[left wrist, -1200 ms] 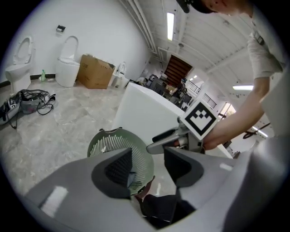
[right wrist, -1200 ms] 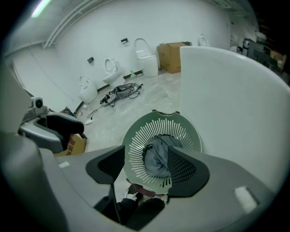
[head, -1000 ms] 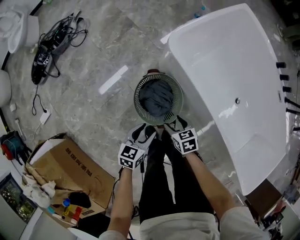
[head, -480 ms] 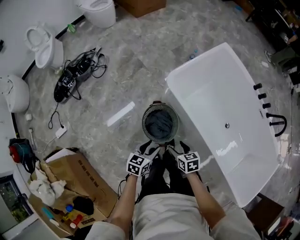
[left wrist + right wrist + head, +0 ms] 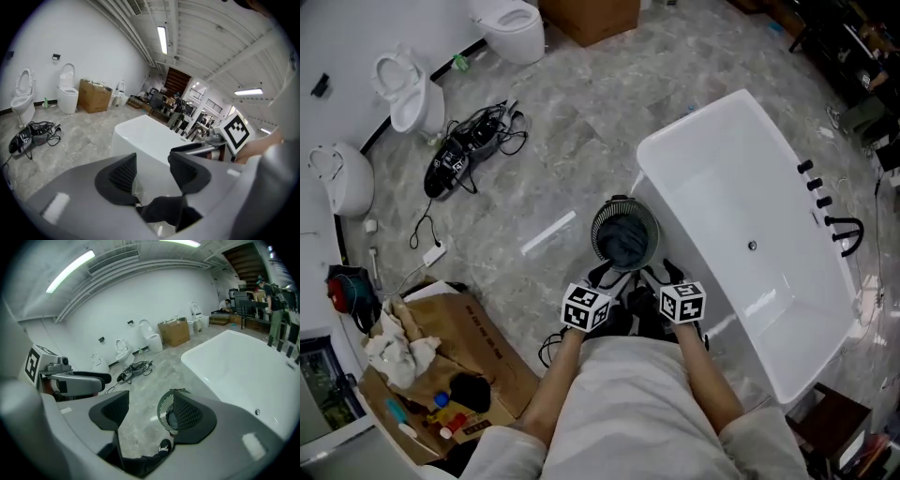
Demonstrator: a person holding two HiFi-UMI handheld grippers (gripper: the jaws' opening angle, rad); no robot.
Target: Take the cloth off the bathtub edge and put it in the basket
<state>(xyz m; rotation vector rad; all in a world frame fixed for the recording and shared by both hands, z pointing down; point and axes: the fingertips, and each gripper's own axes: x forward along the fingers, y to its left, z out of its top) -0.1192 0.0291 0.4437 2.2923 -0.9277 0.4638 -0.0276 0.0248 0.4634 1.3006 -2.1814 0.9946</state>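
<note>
Closest to me are my own arms and pale shirt, with both grippers held up side by side in front of my body. The left gripper [image 5: 153, 172] has its fingers set a moderate gap apart with nothing between them; through the gap I see only the white side of the bathtub [image 5: 722, 173]. The right gripper [image 5: 150, 414] matches it: fingers parted to about the same middling width and empty, with bare floor showing between them and my shoe [image 5: 164, 445] below.

Just beyond the grippers, the round slatted basket [image 5: 597, 228] stands on the grey marble floor right against the tub's near corner. The dark cloth [image 5: 625, 243] lies bunched inside the basket, below its rim. From the right gripper view the basket sits partly behind the right-hand finger.

The tub stretches away to my right, white, with a small drain [image 5: 752, 246] in its bottom and dark taps [image 5: 825, 204] along the far edge.

Off to my left an open cardboard box [image 5: 478, 352] holds pale rags [image 5: 394, 342] and small colourful odds and ends. Farther out, a tangle of black cables [image 5: 469, 148] lies on the floor. Two white toilets [image 5: 411, 89] stand along the wall, with another cardboard box [image 5: 586, 17] past them.
</note>
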